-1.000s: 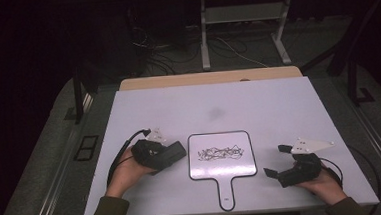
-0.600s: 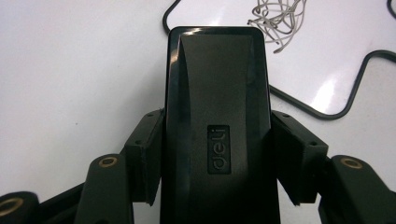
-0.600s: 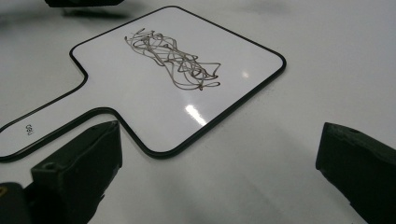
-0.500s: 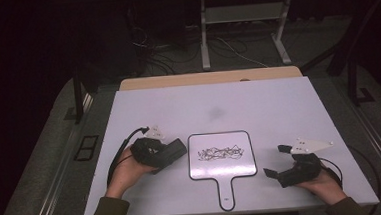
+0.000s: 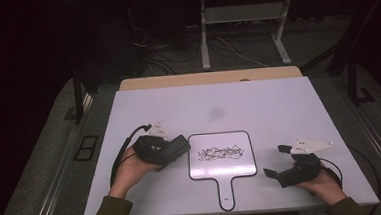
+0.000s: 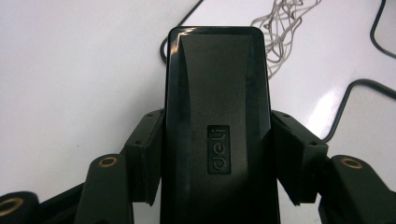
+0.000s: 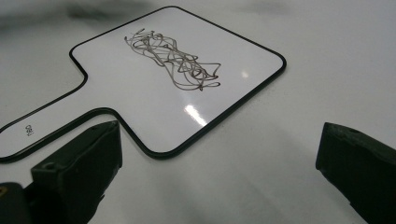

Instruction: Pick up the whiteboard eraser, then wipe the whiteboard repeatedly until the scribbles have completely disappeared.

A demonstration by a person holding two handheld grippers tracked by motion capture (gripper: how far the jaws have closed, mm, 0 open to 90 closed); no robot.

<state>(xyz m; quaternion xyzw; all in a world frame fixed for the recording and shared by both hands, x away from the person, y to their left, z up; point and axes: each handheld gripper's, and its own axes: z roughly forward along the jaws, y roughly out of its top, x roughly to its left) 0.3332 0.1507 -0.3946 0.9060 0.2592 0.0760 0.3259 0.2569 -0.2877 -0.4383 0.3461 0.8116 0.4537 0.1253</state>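
The black block clamped between the jaws in the left gripper view is an eraser [image 6: 217, 126] with the word "deli" moulded into a small raised panel on its top. A tiny printed mark sits on the handle [image 7: 28, 129] of the whiteboard paddle in the right gripper view, too small to read.

The whiteboard paddle [image 5: 222, 166] lies flat on the white table [image 5: 258, 103], its handle pointing toward the person. A tangle of dark scribble [image 5: 220, 152] runs across the middle of its writing face. A thin black border rims the paddle.

The left gripper [image 5: 168, 149] sits just beside the paddle's left edge, clenched on the eraser, whose far end reaches toward the scribble. The left hand [image 5: 132, 166] grips it from below, and its cable [image 5: 123, 151] loops out on the side away from the paddle.

The right gripper [image 5: 277, 161] rests on the table near the paddle's right edge, apart from it, its jaws spread wide with nothing between them. The right hand [image 5: 323, 183] holds it.

Beyond the table from the paddle, a metal stand [image 5: 241, 29] and loose cables [image 5: 175, 53] lie on the dark floor.
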